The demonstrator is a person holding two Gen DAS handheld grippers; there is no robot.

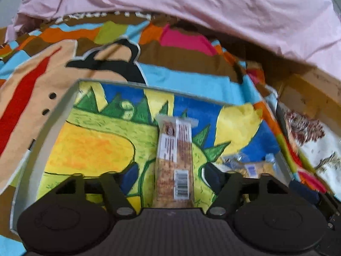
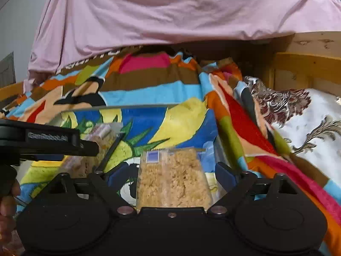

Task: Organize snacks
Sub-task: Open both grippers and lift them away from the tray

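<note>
Nearest the left wrist camera, the left tongs (image 1: 170,176) stand spread, their dark blue pads clear of the long snack bar in a clear wrapper with a white barcode label (image 1: 174,160) that lies between them, pointing away. It rests on the floor of a shallow tray with a pale grey rim (image 1: 53,115), painted with a yellow, green and blue cartoon. To the right, a second packet shows only as a blur by the tray's right wall.

Nearest the right wrist camera, the right tongs (image 2: 173,176) are likewise apart, and the clear packet of pale puffed-rice snack with a blue label (image 2: 172,179) sits between the pads without being pressed. This view alone shows the left tool from the side: a black bar with white lettering, held by a hand (image 2: 8,202) at the left edge, over the bar.

The tray lies on a bed spread with a bright patchwork-print blanket of blue, orange, brown and pink (image 1: 187,74). To its right lies a white fabric with brown floral figures (image 2: 309,128), clearer in the right view. Beyond hang a creased pink sheet (image 2: 170,10) and a pale wooden bed frame (image 2: 307,64), with a grey wall at far left.
</note>
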